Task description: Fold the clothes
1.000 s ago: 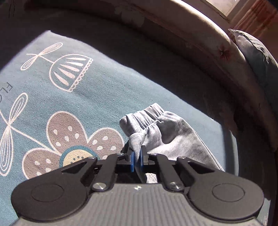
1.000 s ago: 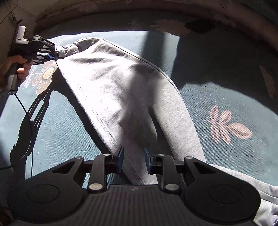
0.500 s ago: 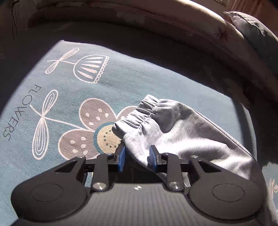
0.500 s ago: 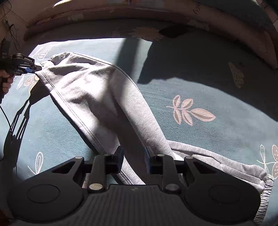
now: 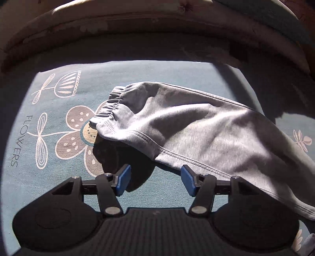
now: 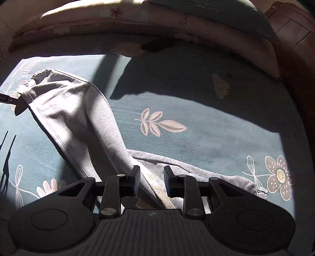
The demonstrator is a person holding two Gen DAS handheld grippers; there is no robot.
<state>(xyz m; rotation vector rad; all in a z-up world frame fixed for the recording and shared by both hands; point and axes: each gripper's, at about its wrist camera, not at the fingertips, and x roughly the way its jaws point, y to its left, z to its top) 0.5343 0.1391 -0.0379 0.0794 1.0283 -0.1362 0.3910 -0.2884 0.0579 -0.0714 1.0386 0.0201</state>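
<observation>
I am looking through both wrist cameras at one pair of grey sweatpants [image 5: 196, 128] that is lying on a bed covered with a teal sheet [image 6: 196, 110]. In the left view the elastic waistband [image 5: 110, 106] is sitting in the middle left of the frame, partly over a big brown flower print [image 5: 76, 135], and the cloth is running to the lower right edge. The stitched hem is passing just above the right blue pad. The left gripper [image 5: 156, 179] has just been opening; its jaws are standing released and wide apart, with only bare sheet and shadow between them.

The right gripper [image 6: 151, 180] is staying narrow, and its jaws are grasping a fold of the grey fabric near a pale ribbed band, in the lower middle of the right view. From there one leg is going to the upper left and a second leg [image 6: 216, 175] to the lower right, ending in a gathered cuff.

The fabric is looking soft, knitted and wrinkled, with double seams. The sheet is woven and printed with leaves and flowers. There is free sheet at the right centre of the right view and at the left of the left view. A padded beige border [image 5: 137, 11] is curving along the top of both frames.
</observation>
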